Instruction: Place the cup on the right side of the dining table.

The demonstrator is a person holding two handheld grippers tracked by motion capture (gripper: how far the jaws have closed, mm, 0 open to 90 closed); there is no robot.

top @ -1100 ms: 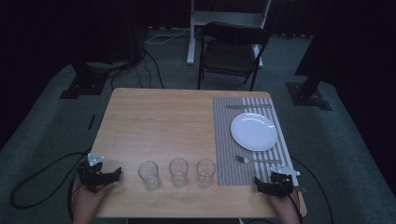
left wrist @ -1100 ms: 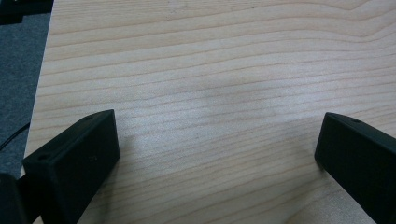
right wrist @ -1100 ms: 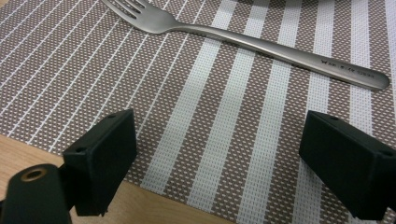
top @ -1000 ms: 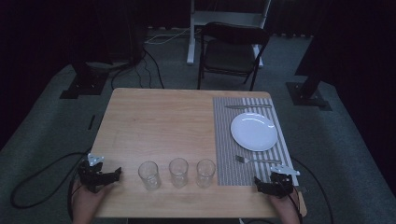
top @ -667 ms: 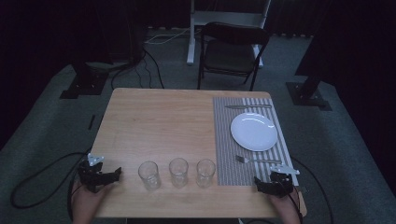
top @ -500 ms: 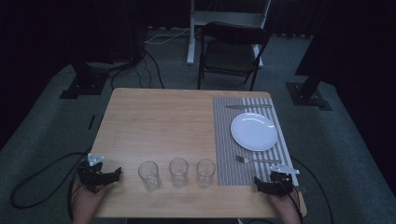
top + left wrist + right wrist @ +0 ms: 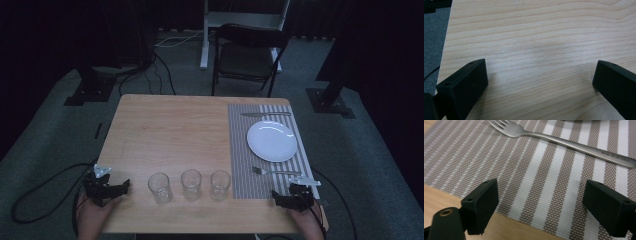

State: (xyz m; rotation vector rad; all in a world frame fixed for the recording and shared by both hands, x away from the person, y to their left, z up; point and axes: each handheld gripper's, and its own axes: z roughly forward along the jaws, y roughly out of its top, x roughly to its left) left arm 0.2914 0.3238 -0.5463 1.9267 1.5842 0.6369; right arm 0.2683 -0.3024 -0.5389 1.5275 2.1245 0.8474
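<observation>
Fork [image 7: 564,143] first: it lies flat on the striped mat [image 7: 240,150], near the table's [image 7: 170,130] front right corner, tines toward the middle of the table, handle toward the right edge. In my right gripper view it runs across the top of the picture, just beyond the jaws and apart from them. From above I see the fork [image 7: 276,171] between the plate [image 7: 272,141] and the front edge.

My right gripper [image 7: 291,199] sits at the front right corner, over the near edge of the mat. Its jaws have just been closing a little, and they stand apart with bare mat between them; nothing is gripped. The right gripper [image 7: 541,207] looks straight along the stripes at the fork.

My left gripper [image 7: 107,187] rests at the front left corner, well apart from everything else. Its jaws are spread wide over bare wood, as the left gripper view [image 7: 539,85] shows, and they hold nothing.

Along the front edge, between my two grippers, three glasses stand upright in a row: left glass [image 7: 159,188], middle glass [image 7: 191,184], right glass [image 7: 220,185], which stands just beside the mat's left edge. The plate sits in the middle of the mat, by the right edge. A knife [image 7: 265,114] lies across the mat's far end, close to the back right corner.
</observation>
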